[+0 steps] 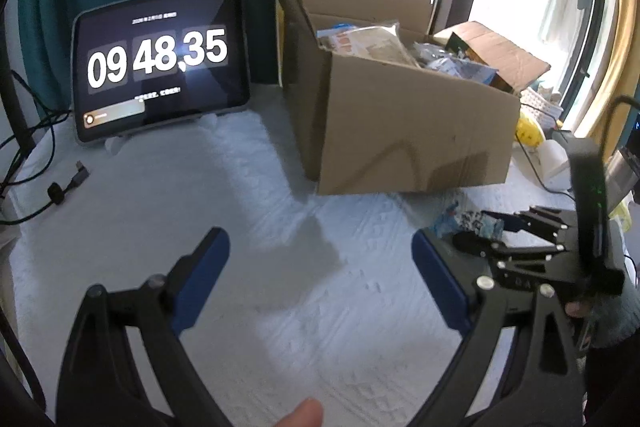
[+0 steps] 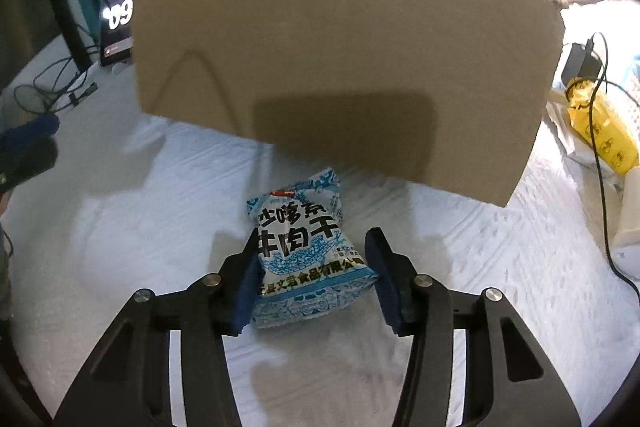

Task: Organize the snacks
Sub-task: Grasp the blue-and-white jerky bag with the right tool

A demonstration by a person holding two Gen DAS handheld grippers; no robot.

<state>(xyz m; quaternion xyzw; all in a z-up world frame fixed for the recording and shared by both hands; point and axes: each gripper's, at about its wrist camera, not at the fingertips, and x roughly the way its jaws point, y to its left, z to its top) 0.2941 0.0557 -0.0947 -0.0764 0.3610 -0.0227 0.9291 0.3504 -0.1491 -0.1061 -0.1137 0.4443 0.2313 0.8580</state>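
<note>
The right tongs (image 2: pixel 316 267) point steeply down at a small blue-and-white patterned snack packet with bold black lettering (image 2: pixel 304 247), which lies flat on the white textured cloth covering the desk (image 2: pixel 120 227). The packet sits between the two blue-padded fingers (image 2: pixel 246 291): the left pad touches its edge, while the right pad stands just beside its corner with a sliver of gap, so the tongs are partly closed around the packet rather than clamped on it. From the left wrist view the same right tongs (image 1: pixel 486 227) appear at the right side, low over the packet (image 1: pixel 460 221).

The left tongs (image 1: pixel 320 275) hang spread wide apart with nothing between them, only bare cloth (image 1: pixel 280 187) below. A fingertip of the person's hand (image 1: pixel 300 415) shows at the bottom edge of that view.

Just beyond the packet stands a large brown cardboard box (image 2: pixel 340 47) with its flaps open; in the left wrist view the box (image 1: pixel 400 131) is filled with assorted packaged snacks (image 1: pixel 372 43) piled up to its rim. To the left of the box a dark tablet showing a large white clock (image 1: pixel 160 67) is propped upright, with black cables (image 1: pixel 60 187) lying near it. On the right of the box are a yellow printed bag (image 2: pixel 600 131), a black charger with its cord (image 2: pixel 580 61) and a white basket (image 1: pixel 540 103) by the bright window.
</note>
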